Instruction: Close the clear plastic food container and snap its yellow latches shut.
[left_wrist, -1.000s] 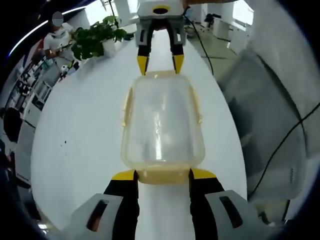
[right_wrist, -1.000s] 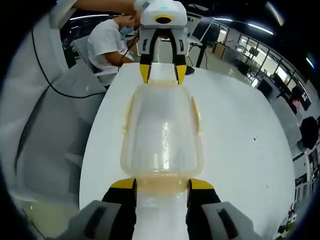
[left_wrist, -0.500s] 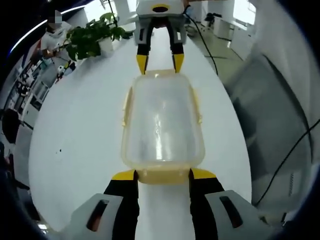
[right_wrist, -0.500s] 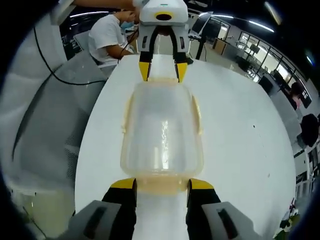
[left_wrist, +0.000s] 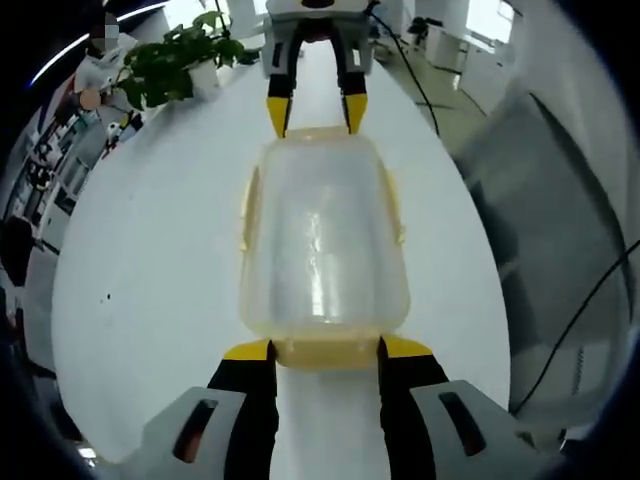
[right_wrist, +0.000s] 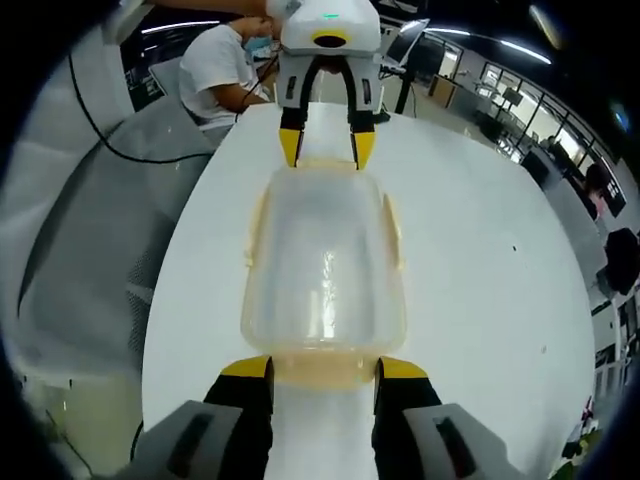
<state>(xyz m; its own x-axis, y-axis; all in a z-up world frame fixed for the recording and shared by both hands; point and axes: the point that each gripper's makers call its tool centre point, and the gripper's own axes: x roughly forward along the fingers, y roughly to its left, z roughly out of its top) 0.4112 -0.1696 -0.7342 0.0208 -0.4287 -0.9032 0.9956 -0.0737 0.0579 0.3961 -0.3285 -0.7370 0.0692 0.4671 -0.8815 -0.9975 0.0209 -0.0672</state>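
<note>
1. Container: a clear plastic food container with yellow latches (left_wrist: 322, 240) (right_wrist: 322, 265) is seen lying on a white tabletop (left_wrist: 150, 260) (right_wrist: 480, 260), with its lid already seated on the base.
2. The left gripper (left_wrist: 323, 348) (right_wrist: 325, 147) is held with jaws spread, its yellow tips set beside the end latch nearest it (left_wrist: 325, 352); no clamping is seen.
3. The right gripper (right_wrist: 322, 367) (left_wrist: 313, 113) is likewise spread apart at the opposite end latch (right_wrist: 322, 372).
4. Closing is judged done. The long-side latches (left_wrist: 246, 205) appear flared outward, so snapping is judged unfinished; whether the end latches are locked cannot be told.
</note>
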